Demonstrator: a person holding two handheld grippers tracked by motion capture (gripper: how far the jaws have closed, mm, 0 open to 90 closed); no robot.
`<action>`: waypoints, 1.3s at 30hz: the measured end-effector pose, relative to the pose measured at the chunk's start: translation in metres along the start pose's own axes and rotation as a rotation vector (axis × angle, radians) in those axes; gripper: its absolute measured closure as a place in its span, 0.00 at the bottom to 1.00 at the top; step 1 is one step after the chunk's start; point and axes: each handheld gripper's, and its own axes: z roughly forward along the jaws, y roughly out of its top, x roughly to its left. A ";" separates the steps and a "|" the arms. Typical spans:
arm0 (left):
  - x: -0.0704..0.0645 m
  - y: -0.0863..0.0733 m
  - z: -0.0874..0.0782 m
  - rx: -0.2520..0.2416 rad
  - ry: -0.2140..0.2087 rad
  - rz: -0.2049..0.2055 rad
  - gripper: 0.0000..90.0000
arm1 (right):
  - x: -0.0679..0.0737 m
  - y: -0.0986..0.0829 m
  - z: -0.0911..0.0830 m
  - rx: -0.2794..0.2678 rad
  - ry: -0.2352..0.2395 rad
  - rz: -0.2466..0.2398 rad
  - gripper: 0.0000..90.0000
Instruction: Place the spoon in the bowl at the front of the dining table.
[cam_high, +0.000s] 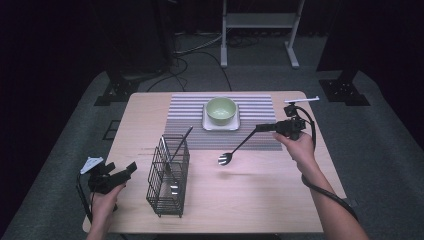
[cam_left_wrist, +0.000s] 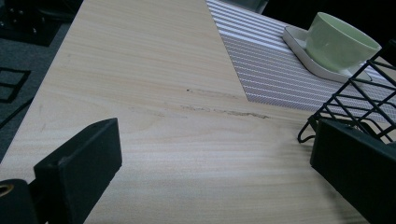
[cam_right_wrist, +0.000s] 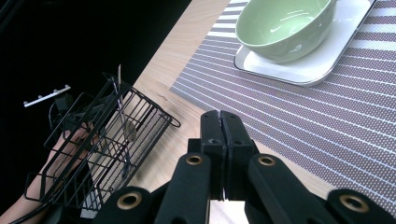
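Note:
My right gripper (cam_high: 261, 128) hovers over the placemat's right edge. It is shut on the dark handle of a utensil (cam_high: 236, 149), whose silver head hangs down-left just above the bare wood. In the right gripper view the jaws (cam_right_wrist: 221, 117) are pressed together. A black wire basket (cam_high: 169, 175) stands at the front left with a long-handled utensil (cam_high: 181, 141) leaning in it. Left of the basket, my left gripper (cam_high: 127, 172) sits low and open. In its own view, the left gripper (cam_left_wrist: 210, 154) has bare wood between its wide-apart jaws. The basket (cam_left_wrist: 355, 100) is at the right.
A green bowl (cam_high: 221, 110) sits on a white square plate (cam_high: 220, 124) at the back middle of a striped placemat (cam_high: 190, 120). The wooden table (cam_high: 250, 200) ends close behind the left hand. Frame legs and cables lie on the floor beyond.

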 end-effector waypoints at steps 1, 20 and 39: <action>0.000 0.000 0.000 0.000 0.000 0.000 0.01 | 0.000 0.001 0.000 -0.001 -0.001 0.002 0.99; 0.000 0.000 0.000 -0.001 -0.001 0.000 0.01 | -0.002 0.013 0.006 -0.021 -0.023 0.008 0.99; 0.001 0.000 0.000 -0.003 -0.002 -0.005 0.01 | -0.002 0.033 0.011 -0.056 -0.058 0.010 0.99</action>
